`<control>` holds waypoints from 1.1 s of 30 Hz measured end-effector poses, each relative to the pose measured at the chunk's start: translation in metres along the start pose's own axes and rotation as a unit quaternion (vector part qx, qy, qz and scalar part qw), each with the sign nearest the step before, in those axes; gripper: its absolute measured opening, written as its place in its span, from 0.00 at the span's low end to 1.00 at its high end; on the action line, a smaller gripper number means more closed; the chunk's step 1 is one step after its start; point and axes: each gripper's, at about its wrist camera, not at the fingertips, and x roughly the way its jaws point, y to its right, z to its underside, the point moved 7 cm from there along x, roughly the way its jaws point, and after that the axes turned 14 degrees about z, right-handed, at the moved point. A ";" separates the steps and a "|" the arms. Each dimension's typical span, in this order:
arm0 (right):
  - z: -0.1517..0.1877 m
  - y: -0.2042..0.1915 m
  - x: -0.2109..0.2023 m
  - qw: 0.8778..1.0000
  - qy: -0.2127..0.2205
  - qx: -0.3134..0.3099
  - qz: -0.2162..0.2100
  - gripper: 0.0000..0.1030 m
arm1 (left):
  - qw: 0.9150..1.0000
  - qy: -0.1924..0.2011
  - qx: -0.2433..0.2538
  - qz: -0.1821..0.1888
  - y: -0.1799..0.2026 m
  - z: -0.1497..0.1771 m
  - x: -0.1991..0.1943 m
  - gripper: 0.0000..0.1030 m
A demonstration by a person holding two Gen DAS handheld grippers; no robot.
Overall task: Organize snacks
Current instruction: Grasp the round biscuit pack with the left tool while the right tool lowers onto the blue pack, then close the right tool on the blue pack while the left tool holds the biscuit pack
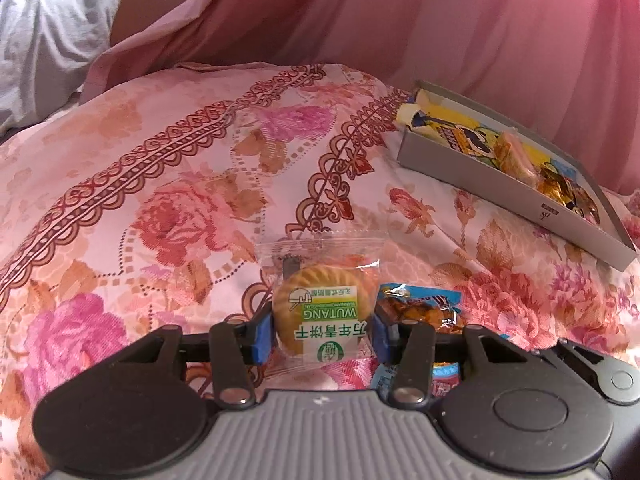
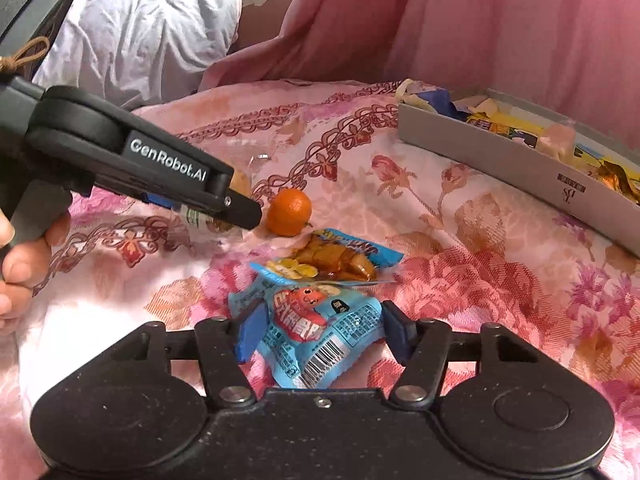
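A clear-wrapped round biscuit packet (image 1: 320, 304) with green "WUTANG" print sits between the blue pads of my left gripper (image 1: 322, 336), which is shut on it just above the floral bedspread (image 1: 160, 200). The right wrist view shows that left gripper (image 2: 236, 208) coming in from the left. My right gripper (image 2: 320, 332) is open, its fingers on either side of a blue snack packet (image 2: 312, 328) lying on the bedspread. Beyond it lie a second blue packet with brown contents (image 2: 336, 258) and a small orange (image 2: 289, 212).
A shallow grey box (image 1: 500, 188) at the right holds yellow packets and gold-wrapped sweets; the box (image 2: 500, 156) also shows in the right wrist view. A white pillow (image 2: 140, 32) and pink fabric (image 2: 480, 20) lie behind. A person's hand (image 2: 24, 264) holds the left gripper.
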 end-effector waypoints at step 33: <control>0.011 -0.031 -0.008 0.999 0.003 -0.048 -0.024 0.55 | 1.000 0.001 0.003 -0.010 -0.001 0.018 -0.022 0.50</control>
